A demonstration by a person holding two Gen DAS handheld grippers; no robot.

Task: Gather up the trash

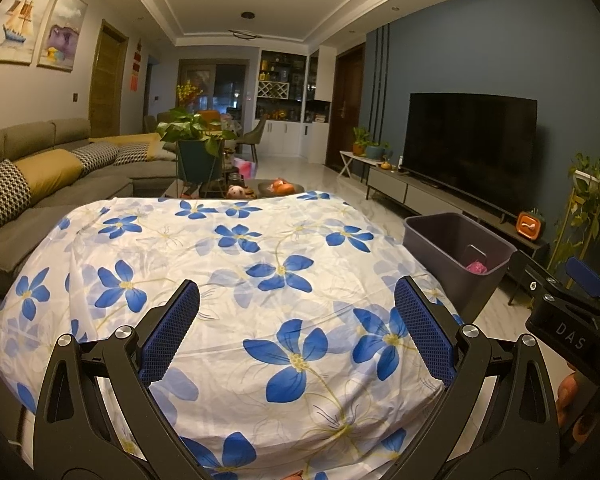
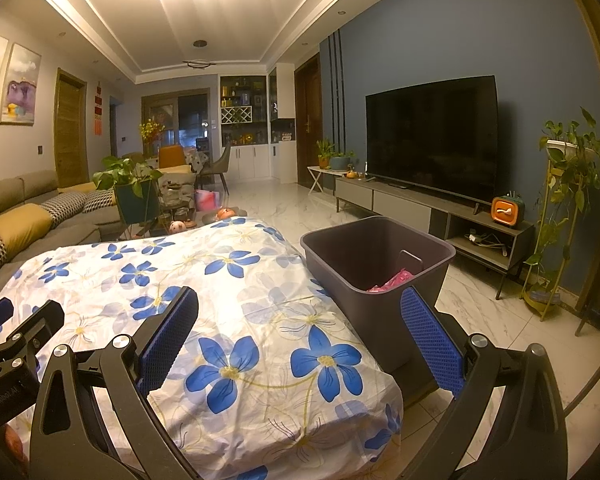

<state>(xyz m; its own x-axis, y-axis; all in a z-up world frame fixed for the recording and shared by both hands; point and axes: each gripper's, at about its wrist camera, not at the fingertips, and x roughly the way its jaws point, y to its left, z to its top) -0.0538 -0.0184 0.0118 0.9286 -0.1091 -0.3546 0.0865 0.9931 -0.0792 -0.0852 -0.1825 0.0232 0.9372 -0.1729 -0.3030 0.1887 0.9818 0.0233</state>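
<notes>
Two black two-finger grippers with blue ribbed pads hang side by side above the near end of a white cloth printed with blue flowers (image 1: 260, 264), which covers a low table. The left gripper (image 1: 296, 328) has its jaws spread wide apart with nothing between them, only bare cloth beneath. The right gripper (image 2: 300, 340) is likewise spread and empty; its left pad sits over the cloth and its right pad overlaps the near wall of a dark purple rectangular plastic bin (image 2: 380, 256).

That bin stands on the marble floor just ahead of and below the right gripper, touching or nearly touching the table's edge, probably so trash can be dropped straight off the table into it. Inside, at the near right corner, lies crumpled pink trash (image 2: 394, 280); the rest of the interior looks bare.

No loose litter shows on the cloth ahead of either tool, so collection seems largely done, or the next piece lies out of view.

Farther ahead are a bowl of orange fruit (image 1: 282, 187), a potted plant (image 1: 198, 140) and a dark television (image 2: 432, 136).
</notes>
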